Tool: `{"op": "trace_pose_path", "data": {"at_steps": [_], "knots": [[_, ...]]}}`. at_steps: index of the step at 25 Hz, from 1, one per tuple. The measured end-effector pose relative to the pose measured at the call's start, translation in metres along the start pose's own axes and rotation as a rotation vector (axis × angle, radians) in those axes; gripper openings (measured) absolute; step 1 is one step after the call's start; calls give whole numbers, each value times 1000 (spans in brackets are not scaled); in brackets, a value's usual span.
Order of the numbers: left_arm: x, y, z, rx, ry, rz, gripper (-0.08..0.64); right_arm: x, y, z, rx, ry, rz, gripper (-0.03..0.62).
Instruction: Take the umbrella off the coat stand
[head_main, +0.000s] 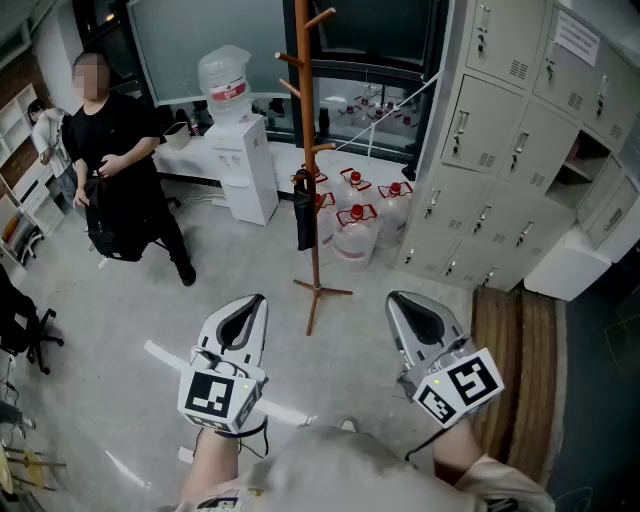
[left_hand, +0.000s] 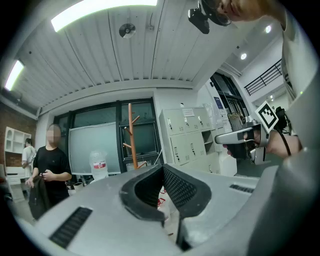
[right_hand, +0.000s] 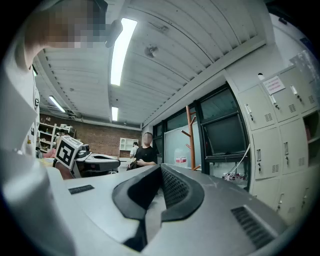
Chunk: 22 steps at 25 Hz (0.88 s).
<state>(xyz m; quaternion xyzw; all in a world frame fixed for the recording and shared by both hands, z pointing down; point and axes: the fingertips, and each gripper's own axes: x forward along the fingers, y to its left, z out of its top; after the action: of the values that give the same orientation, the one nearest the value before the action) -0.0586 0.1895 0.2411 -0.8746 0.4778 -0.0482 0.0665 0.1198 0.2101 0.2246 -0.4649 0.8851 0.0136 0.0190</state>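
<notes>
Far left in the head view: a black office chair (head_main: 24, 335) at the frame edge. Just right of it a person in black (head_main: 118, 150) stands on the grey floor with a black bag (head_main: 112, 228) held at their front. Next along, a white water dispenser (head_main: 246, 165) with a clear bottle (head_main: 224, 83) on top.

Your left gripper (head_main: 255, 302) is low in the frame and points level at the middle of the room. In the left gripper view its jaws are pressed together with nothing between them (left_hand: 162, 172).

Centre: the wooden coat stand (head_main: 303, 90) is upright on its splayed feet. The umbrella (head_main: 304, 212) is dark and folded. It hangs from a low peg, close against the pole on its left side, tip down and clear of the floor. It is well ahead of both grippers and neither one touches it. The upper pegs are bare.

Just behind and right of the stand, a cluster of clear water jugs (head_main: 356, 228) with red caps sits on the floor.

Your right gripper (head_main: 398, 300) is level with the left one and well apart from it. In the right gripper view its jaws are closed on each other, also empty (right_hand: 160, 172).

Right side: a bank of grey lockers (head_main: 505, 150), one door open. In front of them, a brown ribbed mat (head_main: 515, 355) lies on the floor
</notes>
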Motion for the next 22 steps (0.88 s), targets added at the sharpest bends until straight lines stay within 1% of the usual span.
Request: {"op": "trace_pose_path", "data": {"at_steps": [10, 18, 22], "knots": [[3, -9, -8, 5, 17, -29, 8, -6, -11, -3, 25, -14, -52, 8], [8, -16, -12, -15, 31, -38, 8, -9, -17, -10, 41, 0, -54, 8], [9, -20, -17, -15, 49, -28, 8, -12, -20, -17, 52, 10, -44, 8]]}}
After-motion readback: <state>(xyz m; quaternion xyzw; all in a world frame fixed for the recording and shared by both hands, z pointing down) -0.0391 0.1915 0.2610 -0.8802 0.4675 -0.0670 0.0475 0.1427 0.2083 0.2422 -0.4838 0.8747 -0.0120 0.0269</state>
